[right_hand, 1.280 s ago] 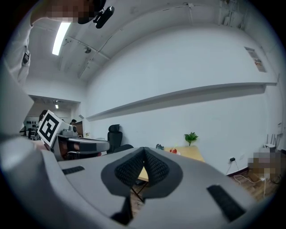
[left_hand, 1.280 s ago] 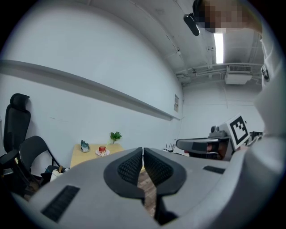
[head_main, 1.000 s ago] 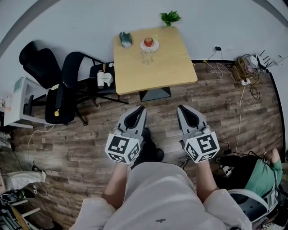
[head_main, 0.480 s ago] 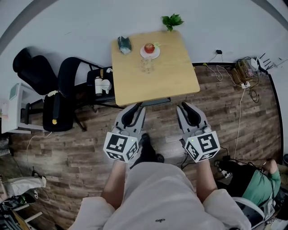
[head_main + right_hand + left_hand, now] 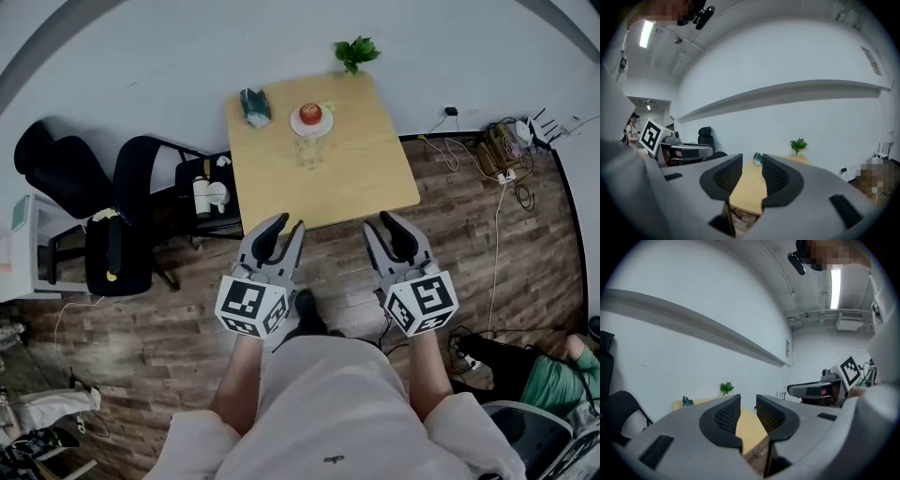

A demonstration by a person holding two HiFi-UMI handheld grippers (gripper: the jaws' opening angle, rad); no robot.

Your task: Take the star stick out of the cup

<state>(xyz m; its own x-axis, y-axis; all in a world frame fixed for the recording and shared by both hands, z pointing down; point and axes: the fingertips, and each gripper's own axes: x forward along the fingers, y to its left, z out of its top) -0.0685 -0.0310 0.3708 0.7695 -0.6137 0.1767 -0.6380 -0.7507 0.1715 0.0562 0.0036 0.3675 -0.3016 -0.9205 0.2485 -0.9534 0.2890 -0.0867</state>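
A brown wood-plank floor (image 5: 141, 328) runs up to a plain white wall (image 5: 169, 47), and one square light-wood bench (image 5: 361, 164) stands against that wall, far from the person. On the bench there are four things. One dark teal crumpled object (image 5: 254, 105) lies at the far left. One white round plate (image 5: 298, 122) to its right carries one red apple (image 5: 310, 113). One clear glass cup (image 5: 308, 153) stands just near of the plate. The cup is faint against the wood, and the star stick cannot be made out at this size. One green leafy plant (image 5: 354, 52) shows at the far edge of the bench, with its base hidden.

Left of the bench stand two black office chairs (image 5: 56, 173), one beside the other, and a dark seat (image 5: 208, 192) holds small white items too small to tell apart. A tangle of cables (image 5: 511, 150) lies on the floor at the far right.

The two grippers hang side by side, near the front edge of the bench and well short of the cup. The left gripper (image 5: 290, 222) (image 5: 747, 401) is released, with a narrow gap between its jaws and only bench and floor seen through it. The right gripper (image 5: 379, 222) (image 5: 752, 161) is released too, and nothing sits between its jaws.
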